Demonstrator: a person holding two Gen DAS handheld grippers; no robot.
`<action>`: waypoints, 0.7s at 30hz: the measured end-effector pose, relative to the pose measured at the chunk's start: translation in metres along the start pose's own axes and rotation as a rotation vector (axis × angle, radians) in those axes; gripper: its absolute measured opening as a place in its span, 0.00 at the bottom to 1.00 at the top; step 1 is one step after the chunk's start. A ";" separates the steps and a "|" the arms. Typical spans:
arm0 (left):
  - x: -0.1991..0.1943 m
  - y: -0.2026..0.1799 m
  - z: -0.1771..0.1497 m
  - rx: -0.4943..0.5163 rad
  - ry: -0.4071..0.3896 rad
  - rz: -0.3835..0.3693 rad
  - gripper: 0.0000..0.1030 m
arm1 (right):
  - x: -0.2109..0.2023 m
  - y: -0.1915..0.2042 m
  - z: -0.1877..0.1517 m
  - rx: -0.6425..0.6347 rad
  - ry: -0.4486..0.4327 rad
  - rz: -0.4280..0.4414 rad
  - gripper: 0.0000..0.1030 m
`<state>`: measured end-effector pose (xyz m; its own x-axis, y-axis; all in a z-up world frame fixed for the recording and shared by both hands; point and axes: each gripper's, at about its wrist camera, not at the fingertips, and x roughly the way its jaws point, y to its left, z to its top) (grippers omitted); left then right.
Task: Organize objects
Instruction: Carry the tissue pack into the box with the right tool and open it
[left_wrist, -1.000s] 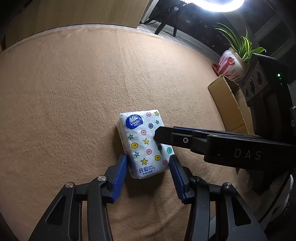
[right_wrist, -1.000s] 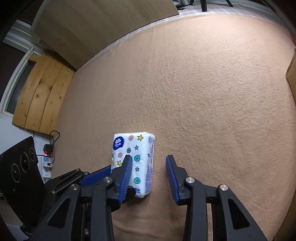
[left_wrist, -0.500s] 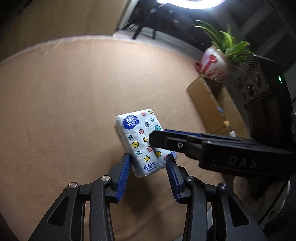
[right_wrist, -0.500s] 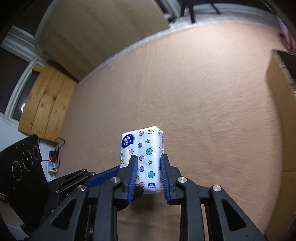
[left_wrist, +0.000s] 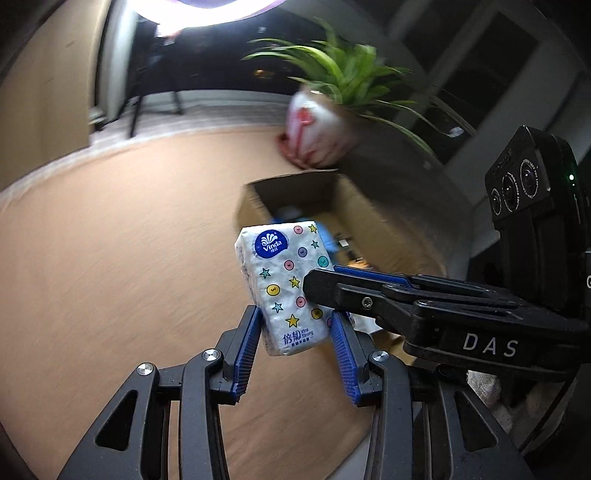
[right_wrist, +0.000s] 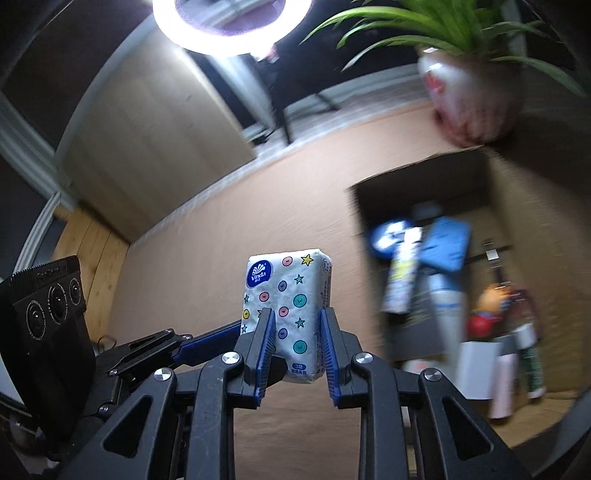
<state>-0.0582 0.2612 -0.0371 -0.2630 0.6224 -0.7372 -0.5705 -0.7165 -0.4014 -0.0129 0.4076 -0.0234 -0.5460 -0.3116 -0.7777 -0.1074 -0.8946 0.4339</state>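
**Both claws clamped on one tissue pack above the tan surface**

Left wrist view: left gripper (left_wrist: 295, 332) sits at the lower centre of the frame, its blue pads pressed against the two long sides of the tissue pack (left_wrist: 284, 284), which tilts up and to the left. The right gripper (left_wrist: 332, 284) reaches in from the right edge, one black finger lying across the pack's lower right face. Behind the pack, centre right, stands an open cardboard box (left_wrist: 258, 206), blurred. A potted plant (left_wrist: 325, 125) fills the upper centre, and the tan tablecloth (left_wrist: 110, 258) spreads across the left.

Right wrist view: right gripper (right_wrist: 297, 339) at the lower centre is closed on the tissue pack (right_wrist: 288, 288), which stands nearly upright between the pads. The left gripper (right_wrist: 221, 336) comes in from the lower left, its blue finger touching the pack's left edge. The cardboard box (right_wrist: 495, 177) lies at the right, holding blurred items. A ring light (right_wrist: 229, 33) glows at the top.
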 end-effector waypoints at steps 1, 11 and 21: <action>0.003 -0.006 0.002 0.009 0.002 -0.007 0.41 | -0.005 -0.008 0.002 0.011 -0.012 -0.012 0.22; 0.057 -0.062 0.027 0.098 0.049 -0.050 0.41 | -0.025 -0.069 0.011 0.094 -0.058 -0.087 0.22; 0.082 -0.076 0.039 0.121 0.055 -0.020 0.66 | -0.033 -0.092 0.012 0.138 -0.095 -0.135 0.41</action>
<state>-0.0667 0.3783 -0.0458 -0.2094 0.6155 -0.7598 -0.6659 -0.6588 -0.3502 0.0046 0.5038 -0.0319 -0.5944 -0.1546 -0.7891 -0.2936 -0.8719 0.3920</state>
